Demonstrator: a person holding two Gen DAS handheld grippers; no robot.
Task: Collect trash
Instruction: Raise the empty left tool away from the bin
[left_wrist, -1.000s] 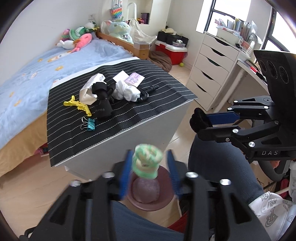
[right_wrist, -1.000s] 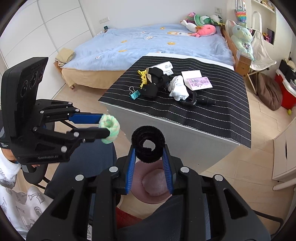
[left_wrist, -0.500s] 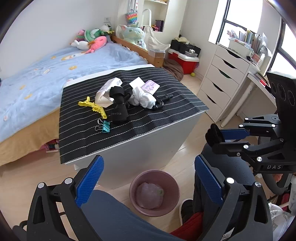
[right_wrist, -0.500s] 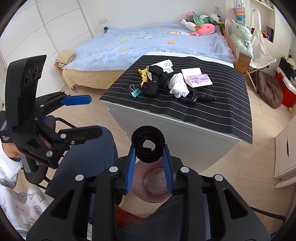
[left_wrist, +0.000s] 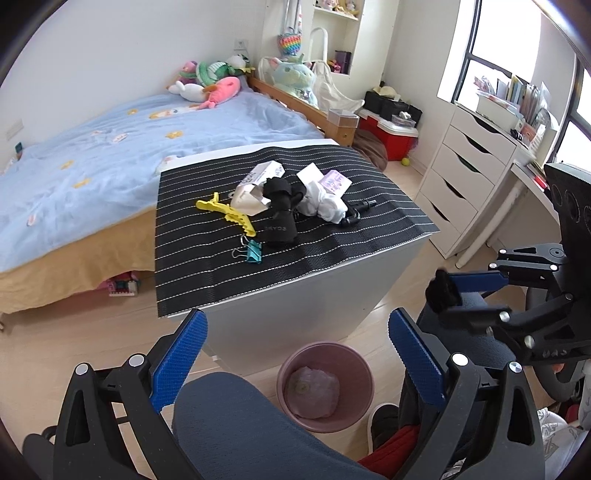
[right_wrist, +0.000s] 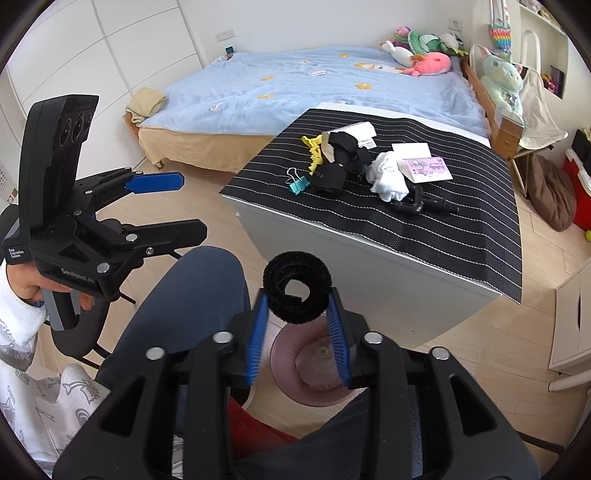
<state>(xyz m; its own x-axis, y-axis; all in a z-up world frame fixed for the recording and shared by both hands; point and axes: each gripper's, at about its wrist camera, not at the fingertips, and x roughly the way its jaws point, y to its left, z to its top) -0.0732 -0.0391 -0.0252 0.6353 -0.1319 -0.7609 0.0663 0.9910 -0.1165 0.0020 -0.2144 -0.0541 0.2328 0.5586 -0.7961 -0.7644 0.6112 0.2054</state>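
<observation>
My left gripper (left_wrist: 295, 343) is open and empty above the pink trash bin (left_wrist: 291, 369), which holds a bag with a green-white wad in it. My right gripper (right_wrist: 297, 306) is shut on a black velcro roll (right_wrist: 296, 286) and holds it over the same bin (right_wrist: 284, 373). The right gripper also shows at the right of the left wrist view (left_wrist: 447, 295). On the black striped mat (left_wrist: 207, 273) lie a white crumpled tissue (left_wrist: 325, 201), a paper box (left_wrist: 251, 188), a black pouch (left_wrist: 279, 218), a yellow clip (left_wrist: 227, 214) and a teal binder clip (left_wrist: 253, 251).
The white table (left_wrist: 314, 291) stands just behind the bin. A blue bed (left_wrist: 92, 155) is to the left and a white drawer unit (left_wrist: 465, 177) to the right. My knees in dark trousers (left_wrist: 236, 424) fill the foreground.
My left gripper has opened and let go of the green-white wad, which now lies in the bin. The left gripper has pulled back. The right gripper still holds the black roll.
</observation>
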